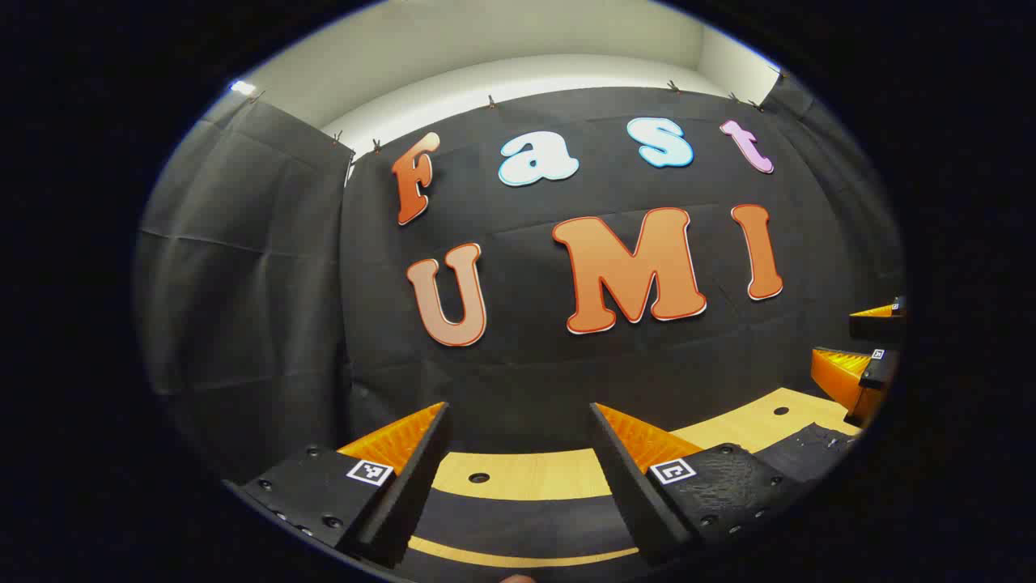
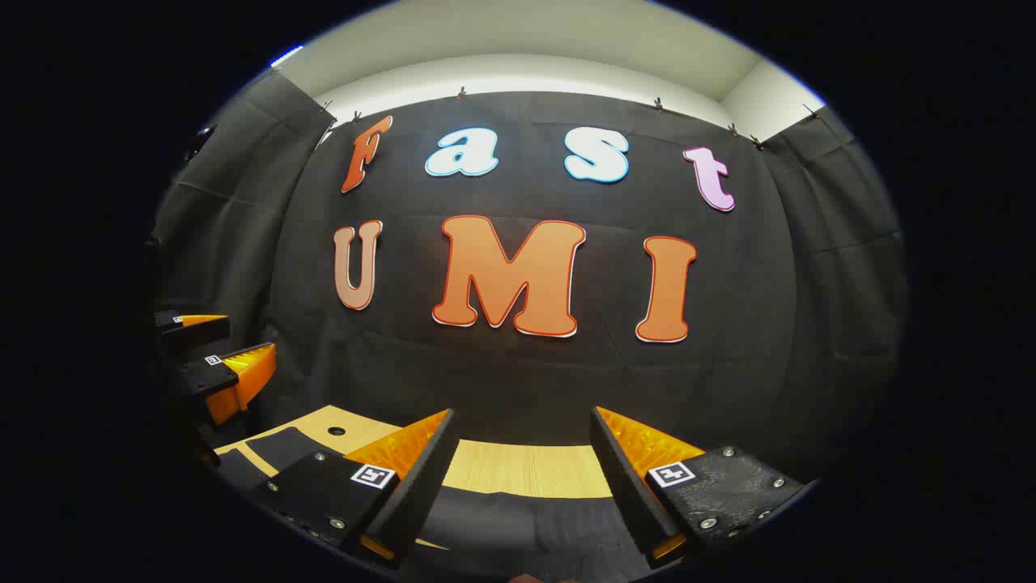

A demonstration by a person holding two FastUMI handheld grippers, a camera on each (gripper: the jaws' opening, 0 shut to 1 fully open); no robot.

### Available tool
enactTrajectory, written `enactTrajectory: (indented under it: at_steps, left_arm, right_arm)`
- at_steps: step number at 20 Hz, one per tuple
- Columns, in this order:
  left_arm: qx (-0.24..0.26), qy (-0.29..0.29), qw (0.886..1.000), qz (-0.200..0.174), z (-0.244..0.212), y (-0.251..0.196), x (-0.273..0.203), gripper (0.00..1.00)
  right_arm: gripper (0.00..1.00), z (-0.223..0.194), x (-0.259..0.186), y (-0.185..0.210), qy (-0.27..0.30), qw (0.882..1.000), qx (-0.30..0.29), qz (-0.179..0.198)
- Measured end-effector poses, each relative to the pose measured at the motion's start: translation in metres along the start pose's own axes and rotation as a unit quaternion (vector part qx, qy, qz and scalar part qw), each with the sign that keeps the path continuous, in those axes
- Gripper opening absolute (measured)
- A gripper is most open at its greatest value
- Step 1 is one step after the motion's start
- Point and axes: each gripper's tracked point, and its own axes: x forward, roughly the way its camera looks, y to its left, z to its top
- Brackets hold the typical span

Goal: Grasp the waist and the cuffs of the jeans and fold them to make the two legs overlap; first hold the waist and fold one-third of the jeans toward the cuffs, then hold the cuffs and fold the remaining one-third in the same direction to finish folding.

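- Left hand-held gripper (image 1: pixel 518 441): released, fingers spread wide with bare space between them, held above the near edge of the table (image 1: pixel 526 474) and aimed at the booth's black cloth wall (image 1: pixel 243 267).
- Right hand-held gripper (image 2: pixel 522 445): likewise released, fingers well apart, nothing between them, raised over the same table (image 2: pixel 526 470).
- Jeans (image 1: pixel 518 522): dark fabric lying flat on the table below the left hand-held gripper's fingers, a strip of pale wood visible beyond it and a thin curved line of table edge nearer the camera (which part of the garment, waist or cuff, cannot be told).
- More dark cloth (image 1: pixel 809 449) on the table toward the right of the left gripper view, near the other gripper; surface textured, outline unclear.
- Jeans (image 2: pixel 518 518) in the right gripper view: dark fabric under and between the fingers, apart from both, with a faint ribbed texture; a further dark patch on the table at lower left.
- Right hand-held gripper seen from the left gripper view (image 1: pixel 862 356): at the far right edge, above the table, fingers parted.
- Left hand-held gripper seen from the right gripper view (image 2: pixel 214 352): at the far left, above the table's corner, fingers parted.
- Round holes (image 1: pixel 478 478) in the wooden table top, one just beyond the jeans.
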Motion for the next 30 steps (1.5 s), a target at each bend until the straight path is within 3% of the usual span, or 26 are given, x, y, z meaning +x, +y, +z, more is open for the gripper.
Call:
enactTrajectory:
  at_steps: [11, 17, 19, 25, 30]
  left_arm:
    - [0.01, -0.002, 0.999, 0.036, 0.0, 0.03, -0.012, 1.0]
    - [0.018, -0.034, 0.999, 0.037, 0.017, 0.027, -0.016, 0.99]
    - [0.018, -0.019, 0.999, 0.038, 0.006, 0.027, -0.012, 0.99]
    - [0.028, 0.005, 0.998, 0.061, -0.006, 0.045, -0.008, 1.0]
    - [0.012, 0.111, 0.991, 0.071, -0.065, 0.069, -0.006, 0.99]
  right_arm:
    - [0.98, 0.005, 0.007, 0.031, -0.008, 0.999, 0.008, 0.036]
    - [0.98, 0.014, 0.008, 0.031, -0.031, 0.999, 0.002, 0.042]
    - [0.94, 0.003, 0.01, 0.026, -0.013, 0.999, 0.005, 0.036]
    - [0.98, -0.028, 0.015, -0.019, 0.028, 0.999, -0.003, -0.015]
    - [0.98, -0.085, 0.008, -0.067, 0.116, 0.991, 0.019, -0.069]
